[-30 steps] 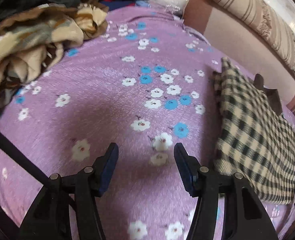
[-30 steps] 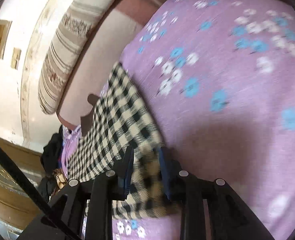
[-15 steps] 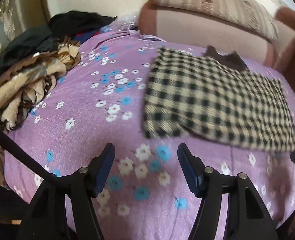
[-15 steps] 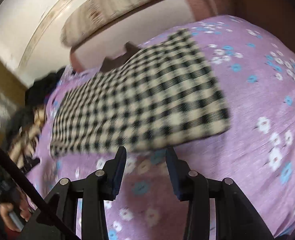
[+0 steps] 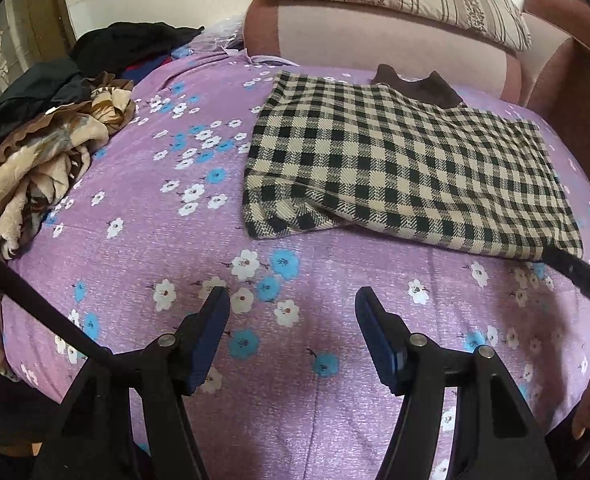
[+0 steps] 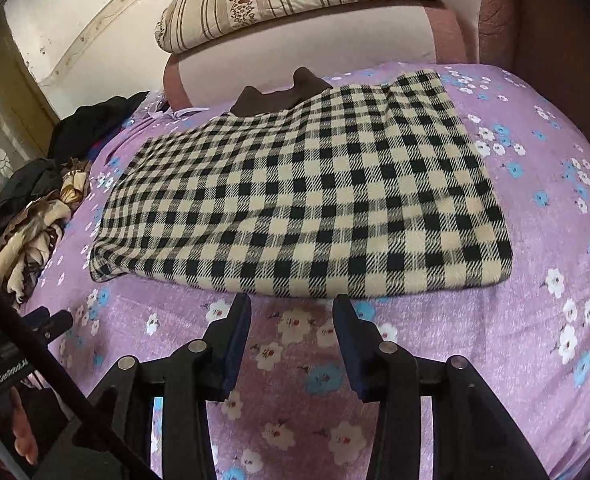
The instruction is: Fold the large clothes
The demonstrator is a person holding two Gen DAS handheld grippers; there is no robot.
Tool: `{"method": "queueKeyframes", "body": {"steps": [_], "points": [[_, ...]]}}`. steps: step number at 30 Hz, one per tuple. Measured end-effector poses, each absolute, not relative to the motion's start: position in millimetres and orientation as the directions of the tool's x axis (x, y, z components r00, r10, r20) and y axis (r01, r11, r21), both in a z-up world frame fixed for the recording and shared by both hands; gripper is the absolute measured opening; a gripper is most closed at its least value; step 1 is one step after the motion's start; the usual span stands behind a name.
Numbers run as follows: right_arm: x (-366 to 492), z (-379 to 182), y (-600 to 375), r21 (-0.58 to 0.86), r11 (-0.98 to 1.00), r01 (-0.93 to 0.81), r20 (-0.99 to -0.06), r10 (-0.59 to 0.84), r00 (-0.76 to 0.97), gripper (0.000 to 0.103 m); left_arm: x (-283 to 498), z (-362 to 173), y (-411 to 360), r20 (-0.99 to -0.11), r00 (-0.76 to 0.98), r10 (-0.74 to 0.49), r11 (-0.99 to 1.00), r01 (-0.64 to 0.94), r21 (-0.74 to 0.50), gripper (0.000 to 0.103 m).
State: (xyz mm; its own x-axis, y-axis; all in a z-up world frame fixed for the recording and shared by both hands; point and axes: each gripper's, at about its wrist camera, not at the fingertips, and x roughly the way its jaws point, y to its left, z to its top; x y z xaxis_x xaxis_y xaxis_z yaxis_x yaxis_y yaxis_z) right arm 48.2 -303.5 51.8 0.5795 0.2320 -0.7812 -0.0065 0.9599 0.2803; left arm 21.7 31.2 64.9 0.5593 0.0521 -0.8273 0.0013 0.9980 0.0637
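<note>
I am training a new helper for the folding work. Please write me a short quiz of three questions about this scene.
1. True or false: the right gripper holds the checkered garment.
2. What lies on the floral bedsheet left of the garment? A) a heap of unfolded clothes B) a basket C) a book
3. What colour is the garment's collar?

Key: 1 false, nothing is between the jaws of either the right or the left gripper; 2 A; 3 dark brown.
</note>
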Motion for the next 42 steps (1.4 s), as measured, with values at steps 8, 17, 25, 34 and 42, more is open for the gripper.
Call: {"method": "queueKeyframes", "body": {"steps": [8, 17, 25, 34, 42], "points": [[79.5, 53.7, -305.8, 0.242, 0.97, -0.013, -0.78, 0.202, 0.593, 0.046, 30.6, 54.2, 24.7, -0.847, 0.529, 0.05, 0.998, 0.014, 0.067, 0.064], [113.4, 23.3, -313.1, 0.214, 0.977, 0.004, -0.815, 0.177, 0.551, 0.046, 42.6, 41.7, 20.2, -0.863, 0.501, 0.065, 0.997, 0.011, 0.081, 0.064], [113.9, 14.4, -314.1, 0.214, 0.977, -0.018, -0.8, 0.186, 0.57, 0.051, 50.4, 39.8, 8.3, -0.872, 0.487, 0.052, 0.997, 0.027, 0.074, 0.064], [112.7, 10.0, -312.7, 0.23, 0.972, -0.04, -0.783, 0.209, 0.586, 0.056, 58.5, 50.1, -6.7, -0.863, 0.504, 0.045, 0.995, 0.051, 0.081, 0.064], [113.5, 11.5, -313.8, 0.241, 0.969, -0.048, -0.779, 0.223, 0.586, 0.059, 84.6, 62.1, -36.3, -0.847, 0.531, 0.021, 0.991, 0.101, 0.089, 0.064]]}}
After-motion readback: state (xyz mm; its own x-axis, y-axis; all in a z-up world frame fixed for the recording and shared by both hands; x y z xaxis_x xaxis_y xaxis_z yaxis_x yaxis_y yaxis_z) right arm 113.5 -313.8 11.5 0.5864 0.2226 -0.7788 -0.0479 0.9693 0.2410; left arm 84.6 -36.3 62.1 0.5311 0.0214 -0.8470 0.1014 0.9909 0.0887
